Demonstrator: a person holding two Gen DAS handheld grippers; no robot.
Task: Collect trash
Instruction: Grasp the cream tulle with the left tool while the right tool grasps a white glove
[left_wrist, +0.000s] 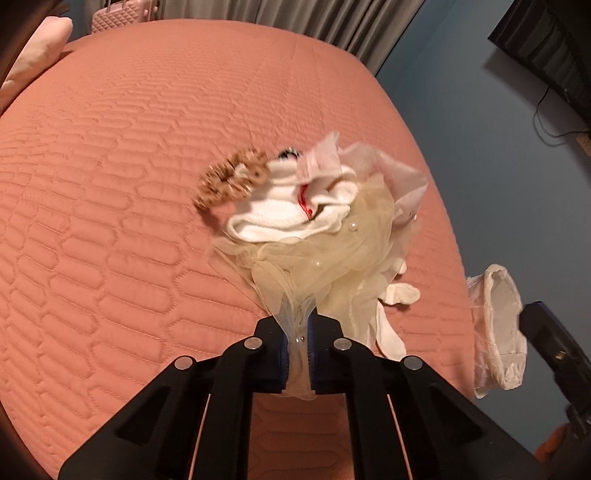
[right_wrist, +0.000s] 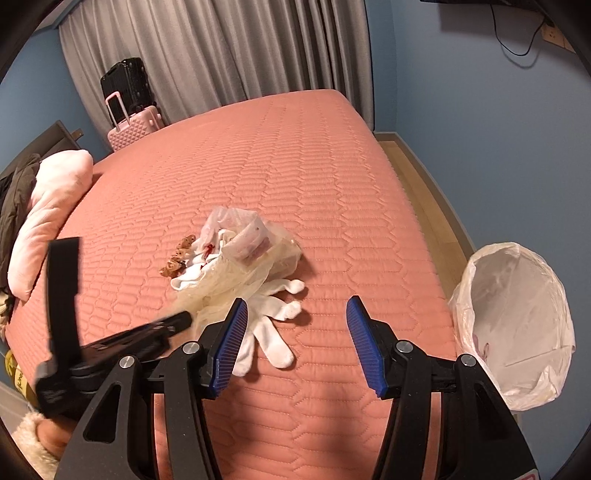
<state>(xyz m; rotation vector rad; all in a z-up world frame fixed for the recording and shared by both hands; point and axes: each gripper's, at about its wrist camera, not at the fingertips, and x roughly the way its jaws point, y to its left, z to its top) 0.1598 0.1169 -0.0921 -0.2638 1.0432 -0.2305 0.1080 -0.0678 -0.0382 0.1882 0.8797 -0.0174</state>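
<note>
A pile of trash lies on the pink bed (left_wrist: 110, 184): cream gauzy mesh fabric (left_wrist: 325, 266), a white cloth with a red mark (left_wrist: 291, 210), a brown scrunchie (left_wrist: 229, 177), a pink-white wrapper (left_wrist: 325, 158) and a white glove (left_wrist: 391, 317). My left gripper (left_wrist: 298, 332) is shut on the edge of the mesh fabric. In the right wrist view the pile (right_wrist: 236, 254) and glove (right_wrist: 273, 325) lie ahead, with the left gripper (right_wrist: 181, 319) at their left. My right gripper (right_wrist: 295, 343) is open and empty above the bed's near edge, beside the glove.
A bin lined with a white bag (right_wrist: 517, 321) stands on the floor right of the bed; it also shows in the left wrist view (left_wrist: 498, 325). A pink pillow (right_wrist: 51, 214), pink suitcase (right_wrist: 133, 125) and black suitcase (right_wrist: 125, 83) are at the far left. Grey curtains (right_wrist: 221, 51) hang behind.
</note>
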